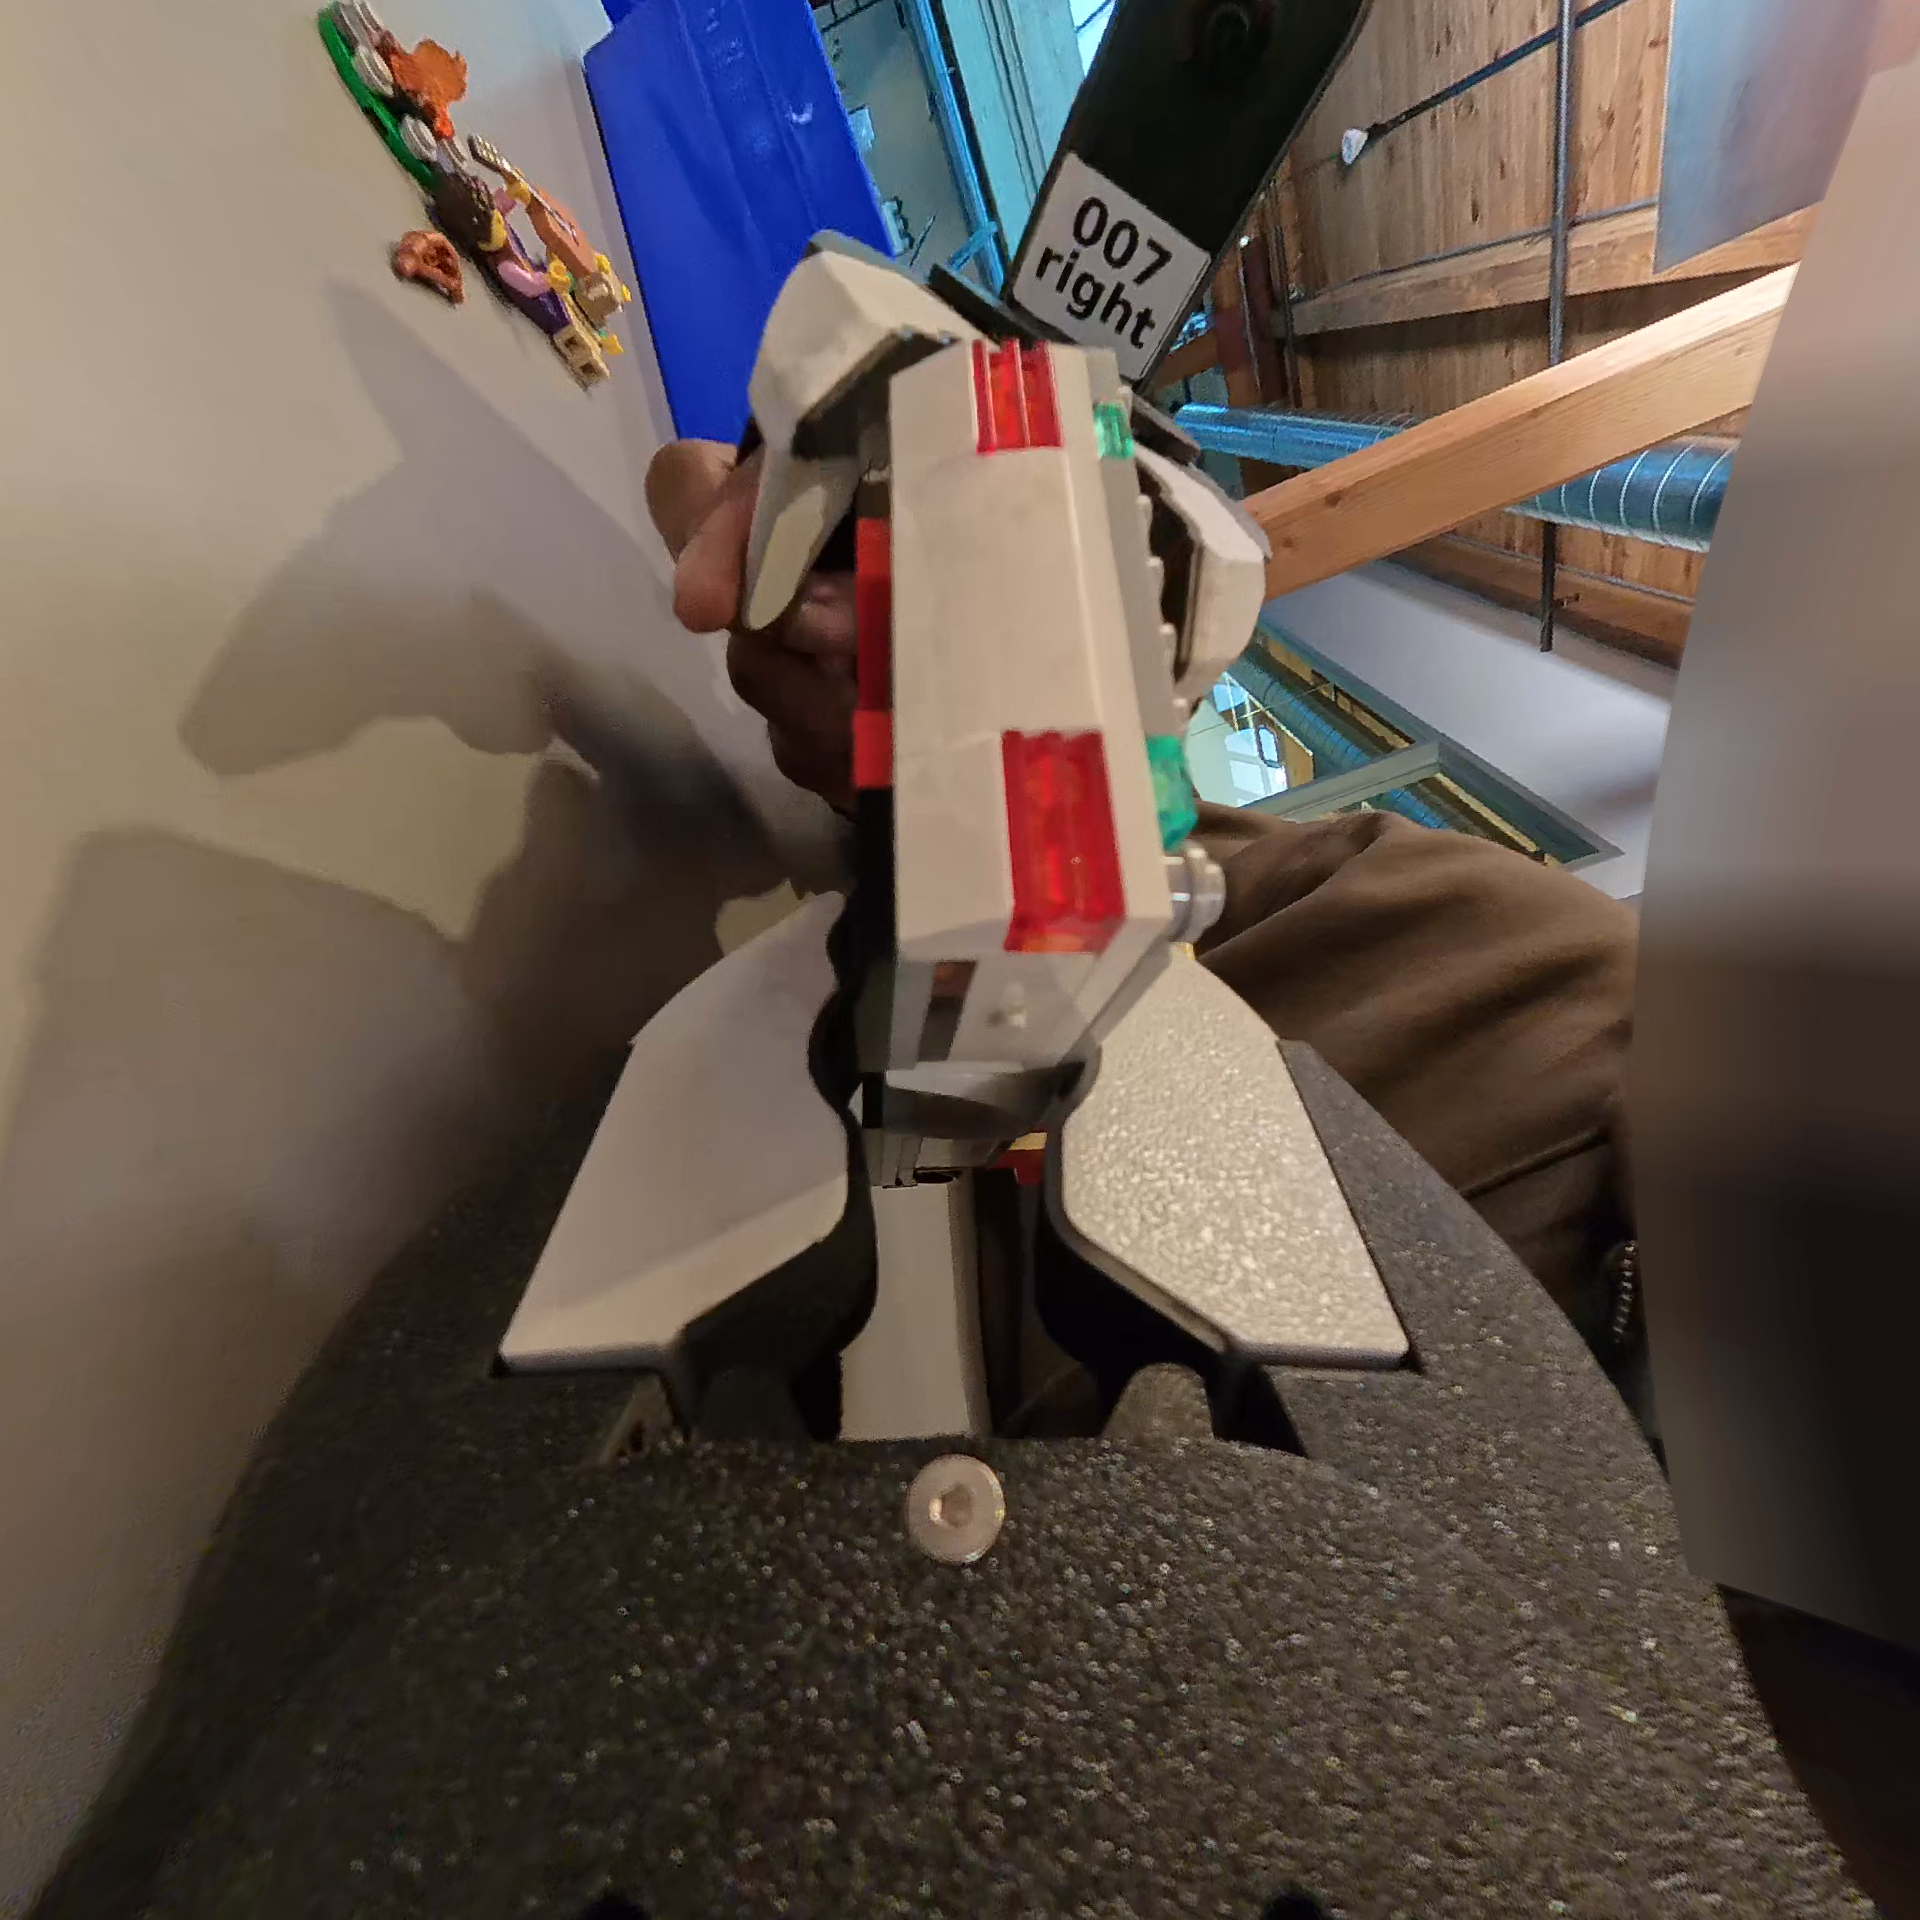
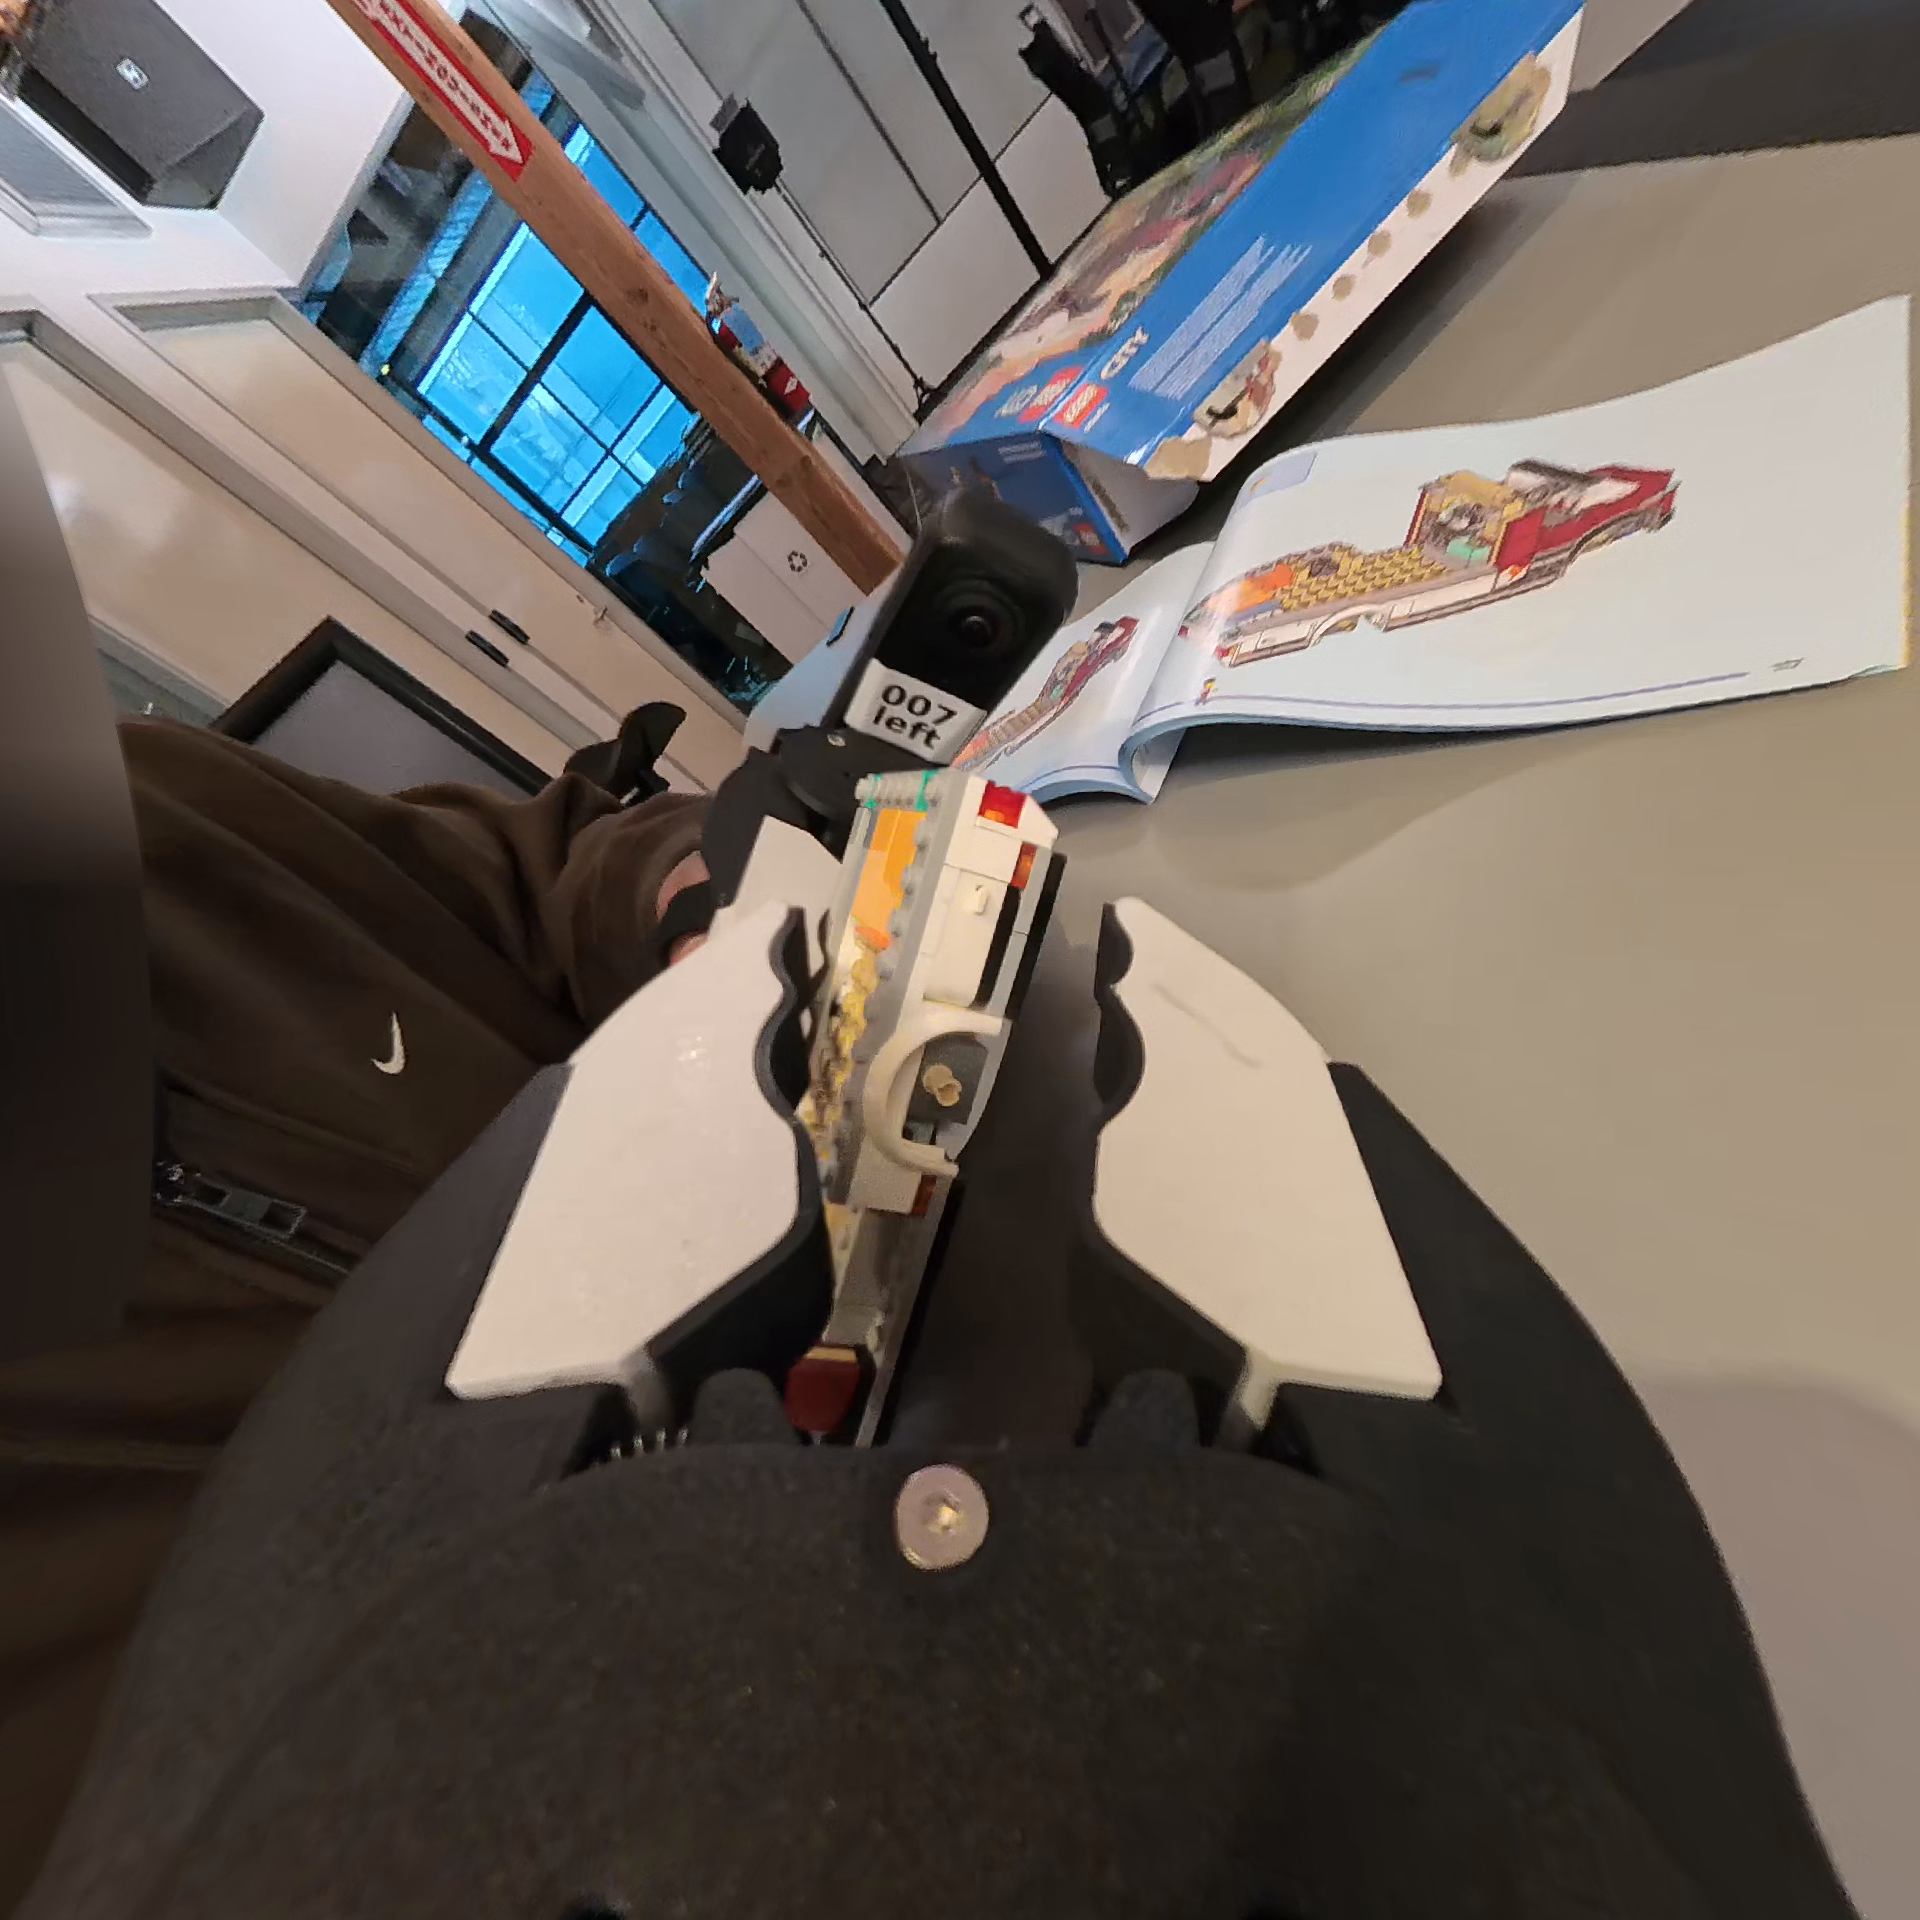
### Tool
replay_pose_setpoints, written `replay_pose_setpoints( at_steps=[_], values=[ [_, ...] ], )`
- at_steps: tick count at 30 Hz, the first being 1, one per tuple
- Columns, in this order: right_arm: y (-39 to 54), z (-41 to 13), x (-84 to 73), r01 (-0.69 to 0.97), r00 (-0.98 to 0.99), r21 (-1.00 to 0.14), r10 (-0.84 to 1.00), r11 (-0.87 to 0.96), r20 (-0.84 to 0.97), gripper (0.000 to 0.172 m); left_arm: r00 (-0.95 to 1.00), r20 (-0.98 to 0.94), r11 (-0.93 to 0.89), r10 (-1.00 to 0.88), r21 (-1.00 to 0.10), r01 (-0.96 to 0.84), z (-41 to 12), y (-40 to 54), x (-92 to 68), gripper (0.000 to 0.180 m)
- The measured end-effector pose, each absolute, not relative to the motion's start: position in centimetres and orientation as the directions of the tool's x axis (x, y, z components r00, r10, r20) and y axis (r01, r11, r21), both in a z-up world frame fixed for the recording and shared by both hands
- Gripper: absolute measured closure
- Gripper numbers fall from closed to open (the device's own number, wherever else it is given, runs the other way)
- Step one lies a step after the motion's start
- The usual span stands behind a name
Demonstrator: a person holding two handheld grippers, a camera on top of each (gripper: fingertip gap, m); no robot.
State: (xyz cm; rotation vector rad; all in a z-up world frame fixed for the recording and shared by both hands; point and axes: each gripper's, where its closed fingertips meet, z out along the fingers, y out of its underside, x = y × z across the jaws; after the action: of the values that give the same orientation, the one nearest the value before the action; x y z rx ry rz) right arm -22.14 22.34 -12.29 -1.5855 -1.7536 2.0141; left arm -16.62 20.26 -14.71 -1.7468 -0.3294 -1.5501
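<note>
The left gripper [image 1: 971, 1029] has its fingers closed tight on one end of a gray toy brick car [image 1: 1008, 675]. The right gripper [image 2: 951, 987] has open fingers around the car's other end, with a gap at its 3 o'clock finger. On the table [image 2: 1558, 987], toward 1 o'clock, lie an open booklet [image 2: 1507, 582] and a blue box [image 2: 1247, 291].

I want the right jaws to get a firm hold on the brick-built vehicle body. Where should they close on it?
On the vehicle body at its two long flat sides, coming end-on opposite the left gripper, which clamps the far end. The right gripper straddles it, with a visible gap on one side.
</note>
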Motion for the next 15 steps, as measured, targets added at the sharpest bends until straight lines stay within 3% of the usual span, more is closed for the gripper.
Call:
replay_pose_setpoints(
  at_steps=[9,15],
  values=[
    [26.0,-13.4,-22.0,0.485,-0.373,-0.832,0.796,-0.270,-0.476,0.123,0.085,0.938,-0.628,-0.335,-0.289,0.723,-13.2,20.2,-18.3,0.148],
    [27.4,-14.9,-21.9,0.464,-0.327,-0.841,0.828,-0.280,-0.456,0.130,0.039,0.930,-0.609,-0.365,-0.270,0.746,-12.6,20.1,-18.8,0.148]
  ],
)
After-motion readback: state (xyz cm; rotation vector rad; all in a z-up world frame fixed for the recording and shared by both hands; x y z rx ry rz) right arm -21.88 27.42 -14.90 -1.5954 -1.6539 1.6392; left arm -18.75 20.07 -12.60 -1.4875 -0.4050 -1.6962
